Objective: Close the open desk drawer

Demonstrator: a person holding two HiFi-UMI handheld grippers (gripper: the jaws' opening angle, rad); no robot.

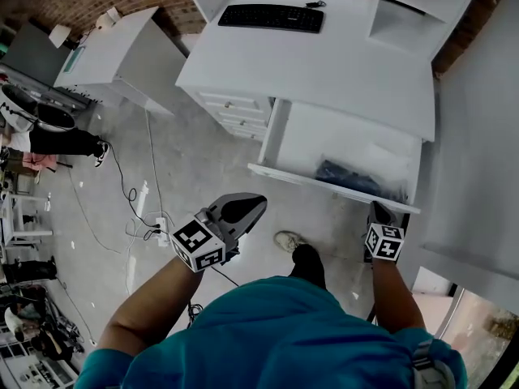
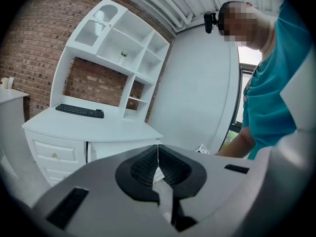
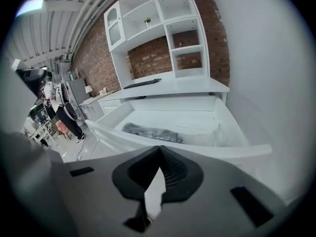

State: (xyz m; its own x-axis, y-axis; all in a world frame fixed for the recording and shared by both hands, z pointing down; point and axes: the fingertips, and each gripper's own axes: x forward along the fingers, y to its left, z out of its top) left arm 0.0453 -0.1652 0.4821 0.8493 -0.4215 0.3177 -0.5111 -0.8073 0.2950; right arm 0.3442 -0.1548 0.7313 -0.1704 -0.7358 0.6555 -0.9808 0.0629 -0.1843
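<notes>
The white desk (image 1: 324,63) has its wide drawer (image 1: 357,140) pulled out, the front panel (image 1: 332,186) towards me. A dark bundle (image 1: 345,174) lies inside it, also visible in the right gripper view as the dark bundle (image 3: 150,132). My right gripper (image 1: 378,209) is shut and empty, its tip just at the right end of the drawer front; in its own view the right gripper (image 3: 159,148) points over the front panel (image 3: 197,147). My left gripper (image 1: 258,201) hangs over the floor, left of the drawer, shut and empty. The left gripper (image 2: 158,148) faces the desk.
A black keyboard (image 1: 272,17) lies on the desktop, under a white hutch (image 2: 116,43). A bank of small drawers (image 1: 235,112) sits left of the open one. Cables and a power strip (image 1: 158,225) lie on the floor. A white wall (image 1: 478,152) stands at right, a person (image 1: 57,140) far left.
</notes>
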